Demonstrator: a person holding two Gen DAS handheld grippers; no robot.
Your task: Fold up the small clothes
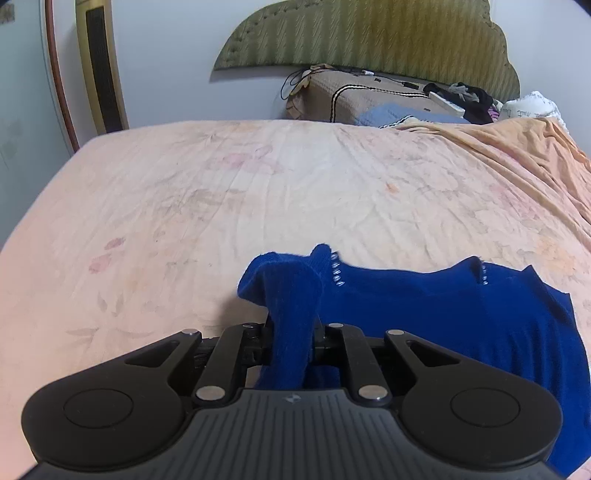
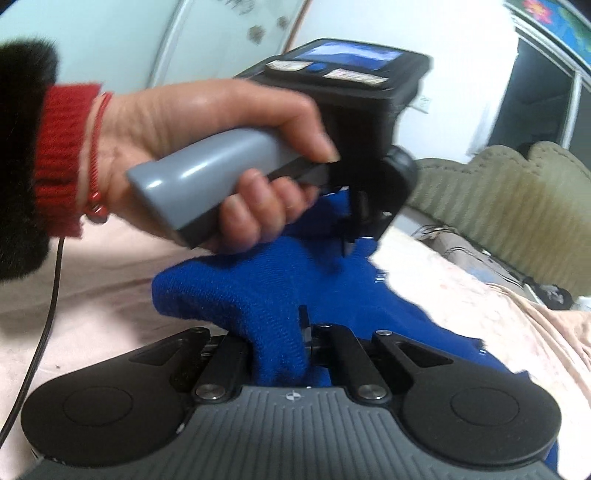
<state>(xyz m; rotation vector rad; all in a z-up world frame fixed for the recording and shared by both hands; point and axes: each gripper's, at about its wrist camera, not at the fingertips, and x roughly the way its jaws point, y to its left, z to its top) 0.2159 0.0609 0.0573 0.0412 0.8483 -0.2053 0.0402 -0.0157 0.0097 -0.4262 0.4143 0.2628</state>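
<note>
Blue knit garment pinched in left hand-held gripper, on bed

The left gripper is clamped on a bunched fold of a blue knit garment, which rises between the jaws. The rest of the garment spreads to the right over a peach sheet; a row of small pale studs marks its neckline. Behind lie a brown pillow, dark cables, and a green headboard against the wall.
</note>
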